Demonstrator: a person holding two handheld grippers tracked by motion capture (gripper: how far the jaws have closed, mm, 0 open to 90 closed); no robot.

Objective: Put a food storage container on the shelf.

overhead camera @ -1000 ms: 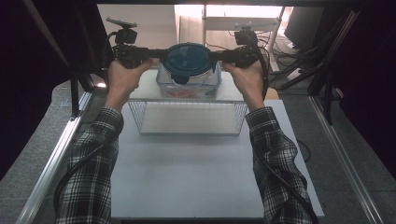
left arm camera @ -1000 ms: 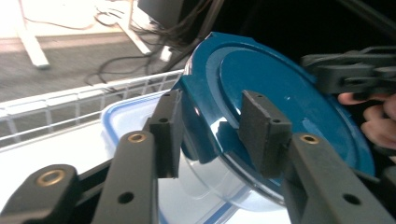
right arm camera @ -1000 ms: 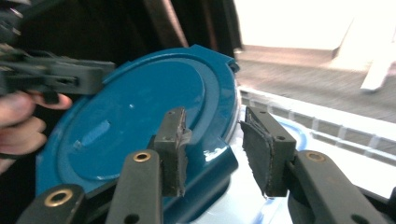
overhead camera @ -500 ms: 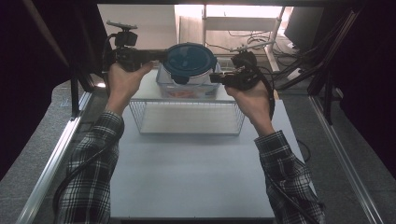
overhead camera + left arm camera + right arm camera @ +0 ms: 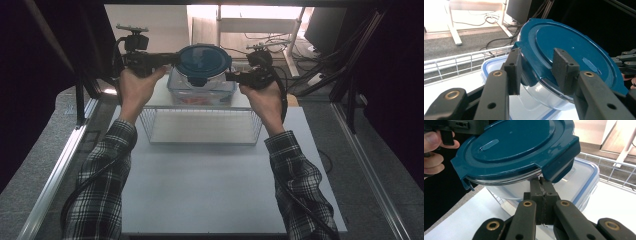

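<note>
White table (image 5: 210, 190) in a dim room; left gripper (image 5: 537, 67) clamped on bowl lid (image 5: 574, 50), right gripper (image 5: 541, 188) together.

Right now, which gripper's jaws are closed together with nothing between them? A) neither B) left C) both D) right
D: in the right gripper view the right gripper has its two pads pressed flat together just under the lid's latch tab, while the left gripper stands with its pads on either side of the blue lid of the round container.
</note>
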